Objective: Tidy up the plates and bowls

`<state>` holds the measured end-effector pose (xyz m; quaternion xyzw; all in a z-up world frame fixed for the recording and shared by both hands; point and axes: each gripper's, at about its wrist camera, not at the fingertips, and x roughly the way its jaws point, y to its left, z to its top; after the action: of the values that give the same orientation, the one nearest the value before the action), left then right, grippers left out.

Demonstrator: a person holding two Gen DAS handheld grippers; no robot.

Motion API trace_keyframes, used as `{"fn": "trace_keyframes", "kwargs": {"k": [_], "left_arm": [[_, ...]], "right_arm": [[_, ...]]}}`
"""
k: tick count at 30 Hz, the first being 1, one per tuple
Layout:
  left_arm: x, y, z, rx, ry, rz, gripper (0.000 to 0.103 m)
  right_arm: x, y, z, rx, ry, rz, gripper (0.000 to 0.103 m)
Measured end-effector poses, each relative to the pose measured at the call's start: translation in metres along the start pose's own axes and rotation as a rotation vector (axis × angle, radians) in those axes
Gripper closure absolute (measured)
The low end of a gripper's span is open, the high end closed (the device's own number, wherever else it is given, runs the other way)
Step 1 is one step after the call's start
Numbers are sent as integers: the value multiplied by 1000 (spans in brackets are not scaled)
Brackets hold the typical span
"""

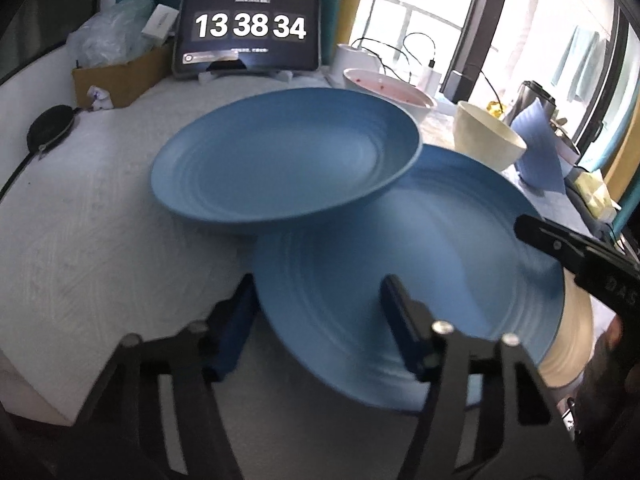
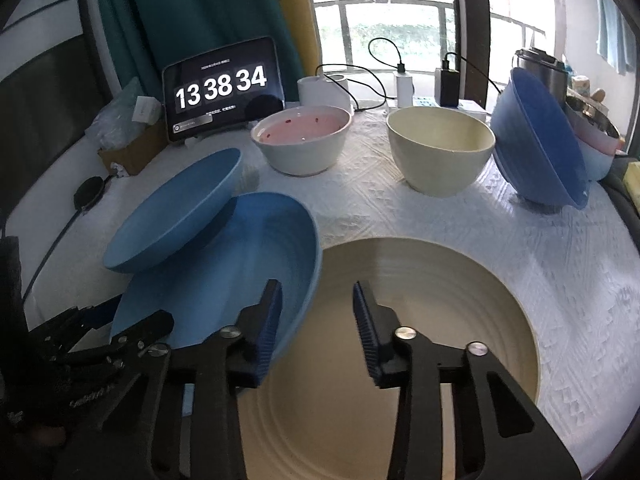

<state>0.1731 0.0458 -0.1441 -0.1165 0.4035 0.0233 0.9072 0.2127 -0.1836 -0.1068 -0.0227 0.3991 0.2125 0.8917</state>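
The left gripper [image 1: 320, 312] stands released, its fingers straddling the near rim of a tilted blue plate [image 1: 420, 272]. The right gripper [image 2: 318, 332] hangs open over a cream plate [image 2: 440, 300]. A second blue plate [image 1: 280, 160] overlaps behind; farther back stand a pink bowl [image 2: 302, 142] and cream bowl [image 2: 440, 152].

Three plates [image 2: 216, 264] (two blue, one cream), at least three bowls [image 2: 440, 152], two grippers [image 2: 316, 320], one tablet [image 2: 222, 84].
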Motion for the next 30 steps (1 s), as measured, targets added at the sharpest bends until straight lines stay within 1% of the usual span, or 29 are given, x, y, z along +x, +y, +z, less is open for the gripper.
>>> {"fn": "trace_keyframes", "kwargs": {"k": [1, 2, 3, 5, 7, 17, 30], "left_arm": [[0, 0, 0, 0, 1, 2, 49], [-1, 1, -1, 0, 3, 7, 53], [-1, 1, -1, -3, 2, 9, 54], [-3, 2, -2, -5, 2, 17, 61], [-4, 2, -3, -8, 5, 8, 63], [-12, -13, -8, 19, 1, -23, 63], [-25, -44, -13, 75, -18, -39, 63]], "right_arm": [[-1, 1, 0, -4, -2, 1, 75], [-2, 3, 0, -12, -6, 1, 80], [-2, 5, 0, -17, -10, -3, 82], [-4, 4, 1, -15, -17, -14, 82], [-5, 2, 0, -8, -19, -19, 82], [-23, -10, -5, 20, -38, -44, 82], [-49, -28, -14, 63, -80, -66, 82]]}}
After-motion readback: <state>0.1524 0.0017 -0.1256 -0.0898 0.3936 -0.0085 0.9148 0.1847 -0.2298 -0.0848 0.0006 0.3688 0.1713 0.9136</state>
